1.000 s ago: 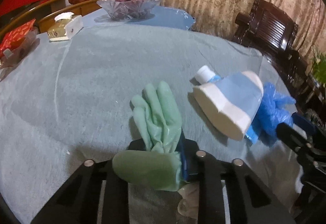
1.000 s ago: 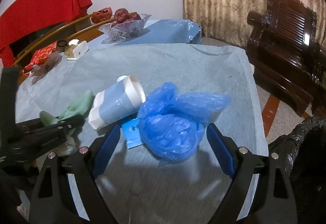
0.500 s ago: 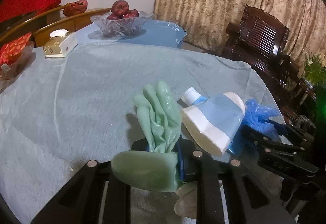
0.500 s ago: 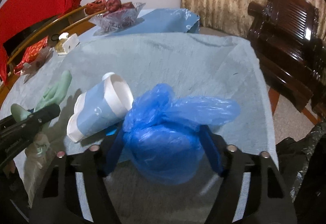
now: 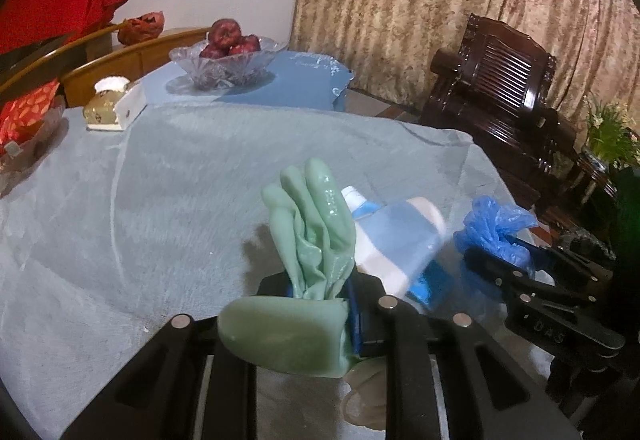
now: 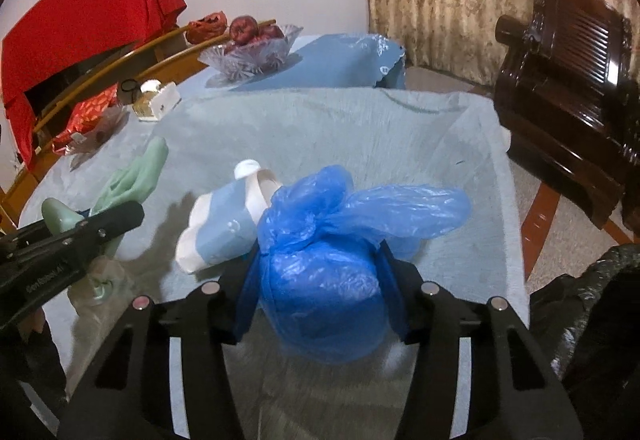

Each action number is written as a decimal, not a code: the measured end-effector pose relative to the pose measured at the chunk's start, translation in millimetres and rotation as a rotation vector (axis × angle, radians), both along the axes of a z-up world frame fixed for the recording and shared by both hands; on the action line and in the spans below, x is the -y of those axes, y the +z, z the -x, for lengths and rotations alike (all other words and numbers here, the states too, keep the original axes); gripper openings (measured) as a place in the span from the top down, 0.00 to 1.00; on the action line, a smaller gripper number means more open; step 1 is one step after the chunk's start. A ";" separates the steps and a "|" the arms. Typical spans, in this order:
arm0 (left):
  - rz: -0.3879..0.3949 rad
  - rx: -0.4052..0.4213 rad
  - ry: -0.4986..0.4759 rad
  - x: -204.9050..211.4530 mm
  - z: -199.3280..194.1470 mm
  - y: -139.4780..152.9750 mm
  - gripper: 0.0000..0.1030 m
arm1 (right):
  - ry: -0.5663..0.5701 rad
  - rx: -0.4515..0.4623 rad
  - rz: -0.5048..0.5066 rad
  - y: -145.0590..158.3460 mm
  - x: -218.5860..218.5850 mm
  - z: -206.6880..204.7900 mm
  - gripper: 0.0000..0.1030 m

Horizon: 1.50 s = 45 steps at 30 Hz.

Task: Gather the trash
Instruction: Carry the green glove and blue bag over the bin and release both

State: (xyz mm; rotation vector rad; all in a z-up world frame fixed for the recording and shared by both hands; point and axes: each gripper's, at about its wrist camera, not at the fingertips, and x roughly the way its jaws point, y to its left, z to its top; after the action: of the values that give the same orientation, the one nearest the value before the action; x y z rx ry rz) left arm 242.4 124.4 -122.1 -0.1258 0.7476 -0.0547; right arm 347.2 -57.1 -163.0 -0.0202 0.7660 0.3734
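**Both hands loaded: glove held, bag grip closing**

Left gripper [image 5: 320, 304]: fingers narrow, clamped on the green glove [image 5: 312, 232] at its wrist. Glove's digits stand up above the fingers, clear of the worktop [image 5: 160, 200]; the cuff folds down in front of the camera.

Right gripper [image 6: 320, 288]: fingers closing around the knotted blue bag [image 6: 320, 280]. The blue pads press both flanks of the bag's round body; the knot and loose tail [image 6: 400, 208] stick out to the right. Bag sits near the right edge of the worktop.

Paper cup [image 6: 224, 224], blue and white, lies on its side between glove and bag, touching the bag's left side. Not gripped by either hand. A small blue packet [image 5: 430, 286] lies under or just beside it.

Black bin bag [image 6: 592, 300] shows at lower right, off the worktop edge. Probably the drop point.

Notes for the step:
- Finish the squeeze on the bag's body, not the tail; thin film slips and may tear.
- Lift straight up, so the cup is not dragged off the edge.
- Keep the glove grip steady; the cuff hangs loose.
- 2 items remain: cup and packet.
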 end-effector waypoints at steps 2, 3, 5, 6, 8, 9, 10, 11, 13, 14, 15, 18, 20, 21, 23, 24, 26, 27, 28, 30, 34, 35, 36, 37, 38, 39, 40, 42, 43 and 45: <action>0.002 0.005 -0.009 3.5 3.5 4.0 0.80 | -0.002 0.011 -0.006 6.0 1.6 4.9 0.51; 0.002 0.007 -0.013 5.8 5.5 6.2 0.80 | -0.004 0.017 -0.008 9.5 3.2 8.1 0.51; 0.005 0.011 -0.019 9.3 9.1 9.6 0.80 | -0.006 0.028 -0.014 15.4 6.7 13.7 0.50; 0.007 0.013 -0.022 10.7 10.8 11.5 0.80 | -0.006 0.035 -0.017 19.1 8.2 17.8 0.50; 0.009 0.023 -0.030 14.2 15.9 16.6 0.80 | -0.007 0.050 -0.024 26.9 11.6 25.5 0.50; 0.009 0.028 -0.035 15.8 18.5 20.3 0.80 | -0.006 0.056 -0.028 30.5 13.1 29.3 0.50; 0.009 0.033 -0.038 17.4 20.7 22.9 0.80 | -0.005 0.063 -0.031 34.1 14.5 33.2 0.50; 0.009 0.039 -0.042 19.0 23.3 26.2 0.80 | -0.004 0.067 -0.031 36.5 14.0 35.0 0.50; 0.010 0.049 -0.049 22.2 28.3 32.9 0.80 | -0.004 0.083 -0.036 43.7 14.2 43.8 0.50; 0.009 0.055 -0.053 23.9 31.1 36.0 0.80 | -0.004 0.092 -0.040 48.5 16.4 49.5 0.50; 0.009 0.061 -0.056 25.7 34.1 39.2 0.80 | -0.005 0.098 -0.042 51.7 18.9 53.2 0.50; 0.012 0.075 -0.070 32.3 43.2 48.1 0.80 | -0.010 0.121 -0.048 63.5 26.1 68.2 0.50; 0.014 0.084 -0.082 38.1 49.1 53.3 0.80 | -0.016 0.139 -0.050 71.0 31.9 79.0 0.50; 0.015 0.088 -0.088 40.7 51.9 55.4 0.80 | -0.019 0.144 -0.050 74.1 33.7 82.1 0.50; 0.016 0.096 -0.104 47.9 57.5 59.9 0.80 | -0.025 0.157 -0.049 80.7 40.2 91.6 0.50; 0.017 0.098 -0.109 50.8 59.5 61.1 0.80 | -0.028 0.162 -0.049 82.7 43.0 95.1 0.50; 0.024 0.099 -0.121 57.8 64.0 64.4 0.80 | -0.034 0.173 -0.047 87.7 49.9 103.6 0.50; 0.026 0.101 -0.126 60.8 65.6 66.1 0.80 | -0.038 0.177 -0.046 89.3 53.2 107.3 0.50; 0.027 0.106 -0.135 65.9 68.6 68.6 0.80 | -0.042 0.181 -0.045 91.0 56.5 110.7 0.50; 0.028 0.114 -0.147 71.9 73.3 72.1 0.80 | -0.058 0.191 -0.046 95.4 66.0 119.4 0.50; 0.032 0.127 -0.184 89.8 79.8 78.2 0.80 | -0.095 0.209 -0.048 102.5 87.2 132.4 0.50; 0.034 0.129 -0.194 94.5 80.9 79.6 0.80 | -0.102 0.213 -0.046 103.6 91.8 135.2 0.50; 0.035 0.132 -0.206 100.0 82.0 81.2 0.80 | -0.113 0.217 -0.043 105.1 98.2 138.8 0.50; 0.035 0.133 -0.214 104.4 82.8 82.3 0.80 | -0.122 0.221 -0.041 106.4 103.4 142.1 0.50; 0.035 0.135 -0.226 109.9 83.5 83.6 0.80 | -0.132 0.224 -0.038 107.3 109.0 145.3 0.50; 0.037 0.137 -0.241 115.5 84.0 84.8 0.80 | -0.148 0.229 -0.034 108.4 117.5 149.3 0.50; 0.038 0.138 -0.250 119.3 84.0 85.5 0.80 | -0.157 0.231 -0.033 108.9 122.4 151.8 0.50; 0.039 0.144 -0.275 131.7 84.8 87.7 0.80 | -0.186 0.238 -0.027 110.2 137.9 158.8 0.50; 0.038 0.146 -0.292 139.7 84.7 88.6 0.80 | -0.196 0.241 -0.024 110.7 144.0 161.5 0.49; 0.043 0.146 -0.315 151.6 84.5 89.0 0.80 | -0.220 0.245 -0.015 110.7 155.3 166.7 0.49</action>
State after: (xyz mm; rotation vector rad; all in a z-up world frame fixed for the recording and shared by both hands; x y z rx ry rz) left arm 157.9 -27.1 -33.1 -0.0428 0.6156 -0.3765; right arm 180.5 -212.4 -52.3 0.0314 0.5171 0.1632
